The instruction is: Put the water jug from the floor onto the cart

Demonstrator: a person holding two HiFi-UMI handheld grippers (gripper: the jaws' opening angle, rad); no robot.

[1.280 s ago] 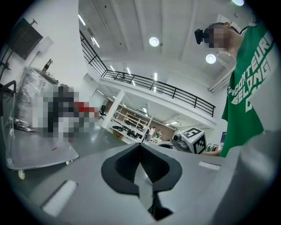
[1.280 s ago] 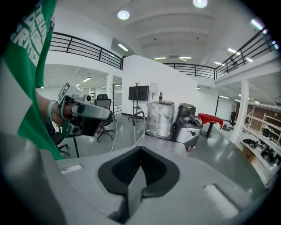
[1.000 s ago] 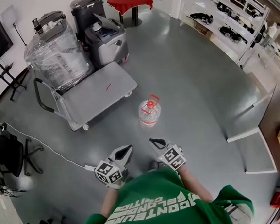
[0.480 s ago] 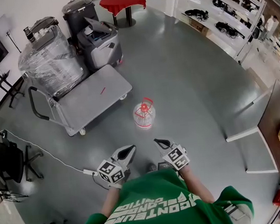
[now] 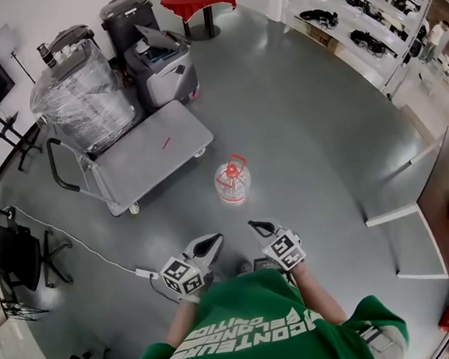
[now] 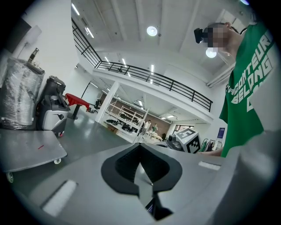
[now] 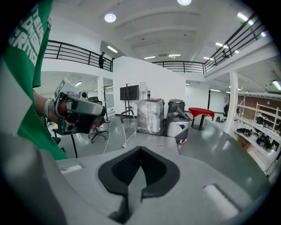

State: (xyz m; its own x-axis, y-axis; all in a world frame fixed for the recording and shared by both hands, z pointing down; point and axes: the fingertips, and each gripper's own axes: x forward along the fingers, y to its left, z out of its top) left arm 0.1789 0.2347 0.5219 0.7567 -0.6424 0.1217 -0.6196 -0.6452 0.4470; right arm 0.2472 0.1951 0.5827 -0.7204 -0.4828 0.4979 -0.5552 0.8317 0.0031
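The cart (image 5: 148, 154) stands at the left, with room on its flat deck. The left gripper (image 5: 209, 242) is closed, with nothing in it. The jug (image 5: 232, 180) stands upright on the floor (image 5: 323, 150), near the cart and well apart from both grippers. The right gripper (image 5: 258, 228) is closed and empty too. No step is done yet: grasping, lifting and placing all remain.

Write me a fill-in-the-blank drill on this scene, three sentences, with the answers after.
1. The water jug stands on the ____, a short way from the cart.
2. The jug's cap and carry handle are coloured ____.
3. The left gripper and the right gripper both have their jaws ____, with nothing between them.

Missing words: floor; red; shut
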